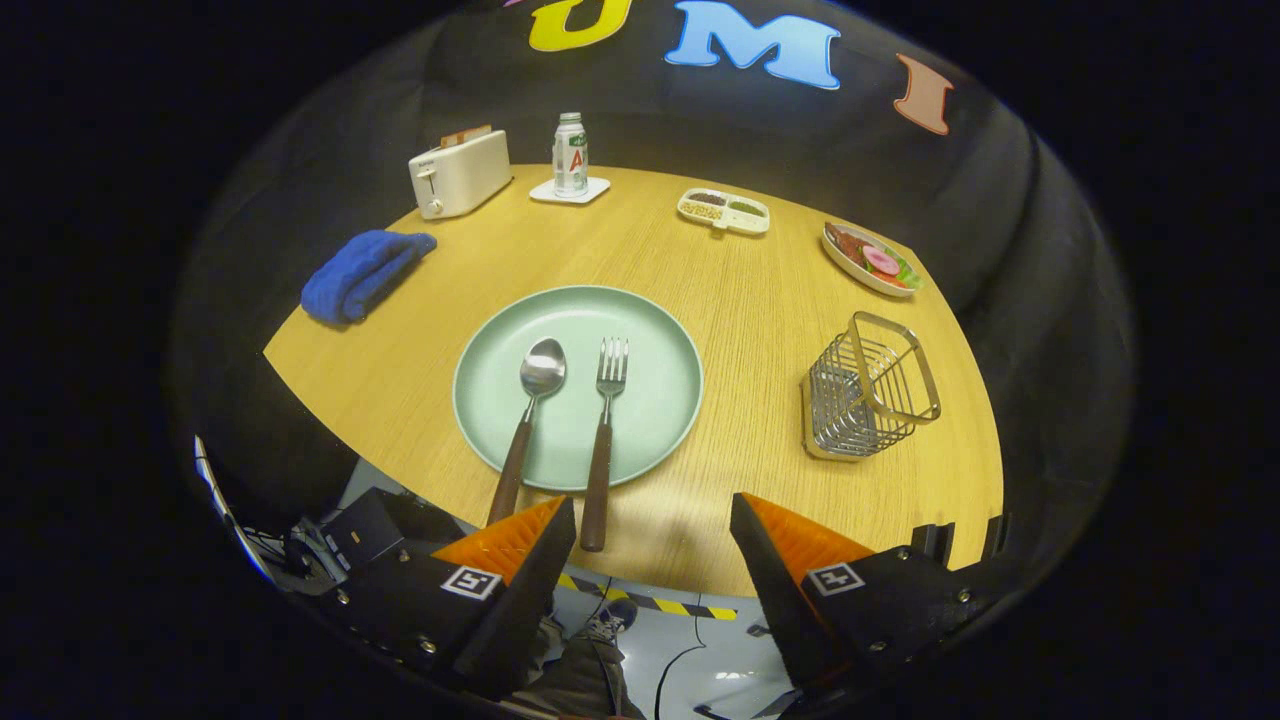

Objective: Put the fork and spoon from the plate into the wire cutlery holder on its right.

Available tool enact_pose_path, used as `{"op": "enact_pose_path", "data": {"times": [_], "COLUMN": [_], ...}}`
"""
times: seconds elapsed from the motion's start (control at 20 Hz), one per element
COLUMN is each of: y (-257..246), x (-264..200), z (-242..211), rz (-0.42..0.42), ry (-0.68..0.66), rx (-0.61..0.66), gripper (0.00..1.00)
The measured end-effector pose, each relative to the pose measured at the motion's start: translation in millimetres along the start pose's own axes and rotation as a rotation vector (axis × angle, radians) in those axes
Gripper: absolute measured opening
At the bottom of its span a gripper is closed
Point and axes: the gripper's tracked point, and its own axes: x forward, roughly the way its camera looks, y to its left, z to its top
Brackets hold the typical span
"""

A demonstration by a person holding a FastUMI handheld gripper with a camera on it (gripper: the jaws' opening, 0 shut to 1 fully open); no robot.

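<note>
Nothing is done; the spoon [530,425] and fork [603,440] lie on the plate [655,345]; the wire cutlery holder [868,390] on its right looks empty; the hand-held gripper [652,530] hovers near, fingers spread, holding nothing.

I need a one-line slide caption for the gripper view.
Open tongs near plate holding spoon and fork.

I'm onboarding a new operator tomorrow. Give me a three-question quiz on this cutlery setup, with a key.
1. True or false: the gripper is shut on the fork.
2. What lies left of the fork on the plate?
A. knife
B. spoon
C. chopsticks
3. Fill in: the wire cutlery holder stands ___ on the table.

Key
1. False: the fingers are open, with the fork handle's end near one finger.
2. B
3. Tilted
</note>
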Motion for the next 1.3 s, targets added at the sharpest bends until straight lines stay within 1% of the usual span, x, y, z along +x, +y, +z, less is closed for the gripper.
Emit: {"op": "enact_pose_path", "data": {"times": [0.15,0.2,0.25,0.35,0.45,0.5,0.55,0.6,0.65,0.7,0.75,0.85,0.9,0.95,1.1,1.3], "y": [8,7,9,14,18,24,28,28,19,21,22,15,9,5,3,-12], "x": [11,16,17,25,31,31,31,38,29,33,34,31,23,27,20,-3], "z": [-5,-7,-4,-2,-6,-9,-5,-2,1,-4,-3,2,6,3,5,14], "rz": [0.015,0.004,0.000,0.002,0.013,0.043,0.061,0.055,0.038,0.040,0.055,0.040,0.014,0.014,0.061,0.093], "ry": [0.045,0.060,0.066,0.079,0.133,0.164,0.162,0.159,0.163,0.196,0.212,0.215,0.208,0.222,0.242,0.278], "rx": [-0.009,-0.026,-0.045,-0.085,-0.085,-0.063,-0.046,-0.051,-0.051,-0.048,-0.044,-0.054,-0.053,-0.078,-0.074,-0.103], "gripper": [0.93,0.93,0.89,0.77,0.51,0.38,0.37,0.37,0.37,0.11,0.11,0.11,0.07,0.03,0.03,0.03]}}
